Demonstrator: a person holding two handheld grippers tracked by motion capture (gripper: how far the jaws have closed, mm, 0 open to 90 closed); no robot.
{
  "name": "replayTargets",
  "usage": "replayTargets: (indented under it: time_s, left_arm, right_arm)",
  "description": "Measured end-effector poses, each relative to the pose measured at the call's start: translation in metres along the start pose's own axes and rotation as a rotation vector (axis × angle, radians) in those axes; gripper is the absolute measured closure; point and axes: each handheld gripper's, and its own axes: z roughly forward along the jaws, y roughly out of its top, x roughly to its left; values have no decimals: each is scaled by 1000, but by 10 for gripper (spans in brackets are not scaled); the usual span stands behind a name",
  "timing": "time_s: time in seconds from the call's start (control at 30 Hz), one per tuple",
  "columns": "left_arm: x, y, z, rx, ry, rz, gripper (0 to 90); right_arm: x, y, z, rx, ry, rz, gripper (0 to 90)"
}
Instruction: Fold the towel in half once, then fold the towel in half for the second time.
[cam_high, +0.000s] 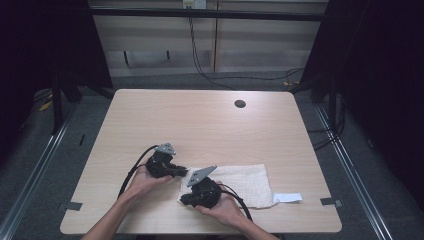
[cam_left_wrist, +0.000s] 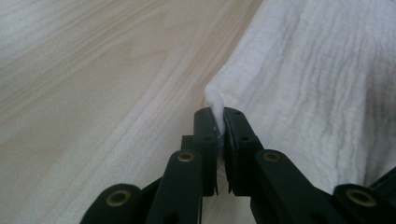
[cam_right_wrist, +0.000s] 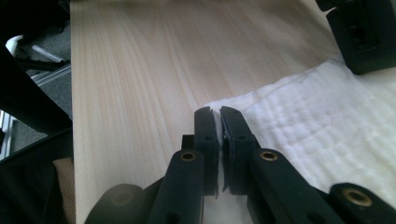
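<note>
Your white, crinkled cotton cloth (cam_high: 245, 184) lies flat on the light wooden table (cam_high: 200, 125), near its front edge and towards your right, with a small white label (cam_high: 288, 198) sticking out from its right end. Your left hand-held gripper (cam_high: 183, 171) sits at the cloth's far left corner; in the left gripper view (cam_left_wrist: 219, 122) its jaws are clamped on that corner, a small fold of the white fabric (cam_left_wrist: 317, 84) pinched up between the pads. Your right hand-held gripper (cam_high: 183, 200) is at the near left corner of the same cloth, just in front of the left one; in the right gripper view (cam_right_wrist: 215, 121) its jaws are closed on the thin edge of the cloth (cam_right_wrist: 317, 135), which spreads away to the right over the table (cam_right_wrist: 140, 84).
</note>
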Motion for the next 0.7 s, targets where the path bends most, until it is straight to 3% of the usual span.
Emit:
replayTargets:
  time_s: [0.23,0.33,0.5,0.7]
  left_arm:
    - [7,4,-7,-43,-37,-39,860]
    - [4,5,-8,-39,-19,-45,862]
    - [3,11,-13,-65,-27,-32,863]
    - [5,10,-15,-68,-16,-61,863]
  right_arm:
    - [-1,1,-1,-8,3,2,859]
    - [0,1,-2,-15,7,5,859]
    - [0,3,-7,-29,1,-1,860]
    - [-2,6,-11,-51,1,11,860]
